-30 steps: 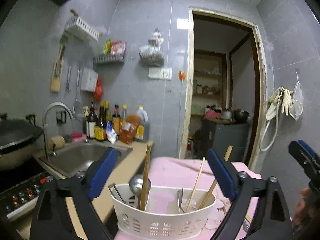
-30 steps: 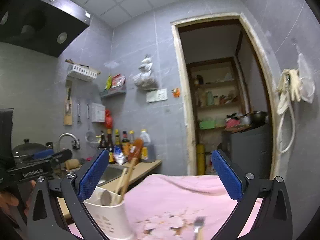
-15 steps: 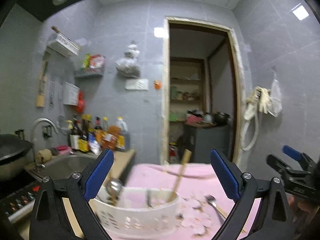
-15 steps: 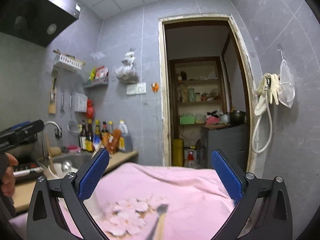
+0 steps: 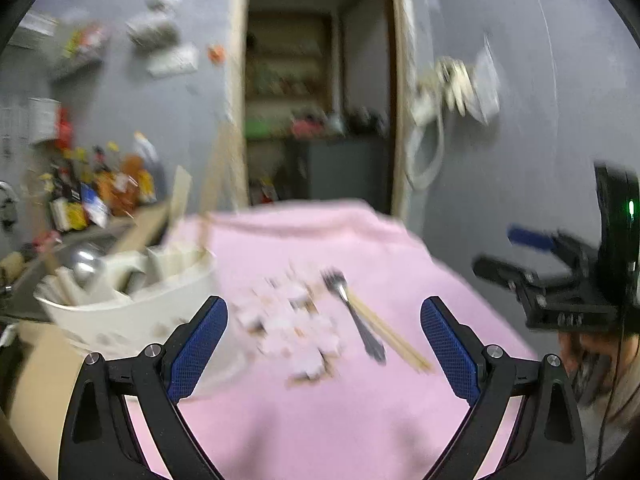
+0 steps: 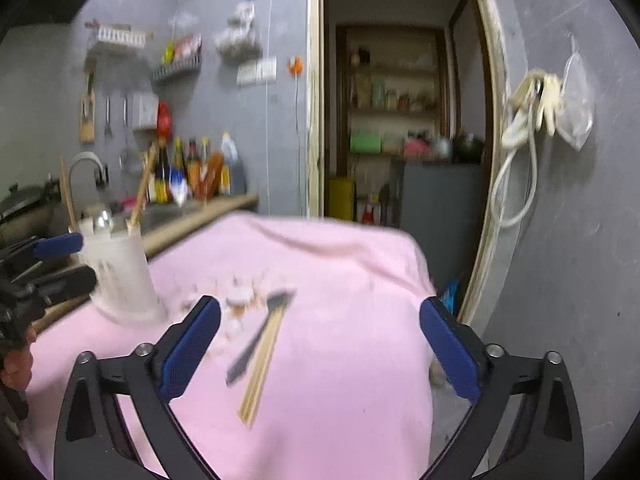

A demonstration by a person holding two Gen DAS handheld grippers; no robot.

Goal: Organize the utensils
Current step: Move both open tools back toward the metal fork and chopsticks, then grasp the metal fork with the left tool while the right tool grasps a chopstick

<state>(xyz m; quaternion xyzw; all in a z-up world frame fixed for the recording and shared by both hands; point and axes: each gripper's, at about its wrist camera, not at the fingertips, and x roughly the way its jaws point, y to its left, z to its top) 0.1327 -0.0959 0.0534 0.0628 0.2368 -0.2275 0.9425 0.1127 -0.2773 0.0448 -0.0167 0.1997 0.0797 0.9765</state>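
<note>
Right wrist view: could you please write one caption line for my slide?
Open right claw above a pink cloth, where a fork and chopsticks lie beside a white utensil holder.

Motion blur smears the left wrist view: the white basket [image 5: 132,312] and the utensils standing in it lose their outlines, and the flower print [image 5: 292,320] on the pink cloth [image 5: 320,408] is unreadable. The fork [image 6: 260,332] and chopsticks [image 6: 262,372] look soft, and their number cannot be told.

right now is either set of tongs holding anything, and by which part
Nothing is held. The left tongs and right tongs are both open and empty; the fork and chopsticks lie untouched on the pink cloth.
</note>
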